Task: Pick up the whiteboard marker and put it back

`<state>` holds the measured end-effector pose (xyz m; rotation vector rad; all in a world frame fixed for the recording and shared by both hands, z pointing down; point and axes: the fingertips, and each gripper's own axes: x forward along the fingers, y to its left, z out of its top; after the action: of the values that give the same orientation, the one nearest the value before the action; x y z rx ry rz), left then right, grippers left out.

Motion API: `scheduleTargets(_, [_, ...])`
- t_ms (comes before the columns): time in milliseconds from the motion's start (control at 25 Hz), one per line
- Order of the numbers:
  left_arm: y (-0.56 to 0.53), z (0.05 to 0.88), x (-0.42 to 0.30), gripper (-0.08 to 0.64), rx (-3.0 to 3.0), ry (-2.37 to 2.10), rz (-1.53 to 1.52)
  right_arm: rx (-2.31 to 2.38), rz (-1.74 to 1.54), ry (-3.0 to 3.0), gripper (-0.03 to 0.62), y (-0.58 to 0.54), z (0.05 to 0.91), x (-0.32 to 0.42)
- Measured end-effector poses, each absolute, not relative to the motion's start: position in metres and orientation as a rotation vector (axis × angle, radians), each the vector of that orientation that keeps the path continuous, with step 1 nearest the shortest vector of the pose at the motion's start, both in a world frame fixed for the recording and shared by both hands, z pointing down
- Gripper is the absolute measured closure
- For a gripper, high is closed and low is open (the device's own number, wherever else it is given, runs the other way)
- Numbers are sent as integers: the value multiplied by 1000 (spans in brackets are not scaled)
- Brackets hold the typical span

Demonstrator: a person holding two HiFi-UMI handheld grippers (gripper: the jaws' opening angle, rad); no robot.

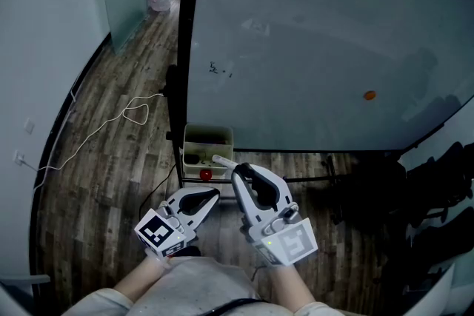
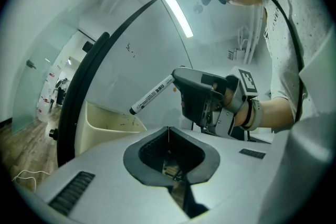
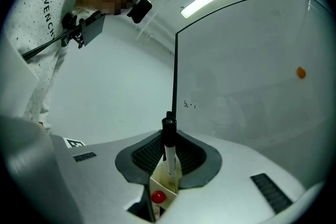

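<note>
white marker (image 1: 222,160): white barrel w/ print on it, black end. clamped in the right gripper (image 1: 238,172). rear end is buried betw the jaws, most of the barrel sticks out past the tips.
long axis: runs in line w/ the jaws, so it's basically an extension of the gripper. head view: slants up-left out of the tips. left gripper view: slopes down to the left, black end lowest.
points at: black end is aimed at the beige tray (image 1: 207,135) and hangs over its open top, clear of the rim afaict.
right gripper: jaws narrow, pads pressed on the barrel from both sides. its own view looks almost straight down the marker, black end farthest from the cam.
left gripper (image 1: 215,196): tips together, nothing betw them. sits just left of the right one, a bit lower in the head view, also facing the tray.
tray: hung at the bottom left corner of the whiteboard (image 1: 311,48), against its black edge. small red round thing (image 1: 205,174) inside, plus some dark bits I can't make out.
whiteboard: mostly bare, a few tiny scribbles near the left edge, orange dot (image 1: 369,95) off to the right.
floor (image 1: 111,159): wood planks, w/ a white cable (image 1: 111,126) looping across it left of the board.
</note>
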<state>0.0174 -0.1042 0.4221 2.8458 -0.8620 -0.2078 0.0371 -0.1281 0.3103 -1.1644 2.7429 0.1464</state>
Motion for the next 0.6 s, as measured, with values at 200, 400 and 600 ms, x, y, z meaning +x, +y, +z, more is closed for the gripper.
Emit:
scheduleTargets(200, [-107,422,18,545,2855,-859,-208,-1175,153,2742,514,-127,317,41])
scheduleTargets(400, [-107,420,19,545,2865,-858,-205,-1193,164,2746,514,-128,317,41])
scheduleTargets(600, [-109,420,19,545,2871,-858,-200,-1178,176,2732,514,-131,303,33])
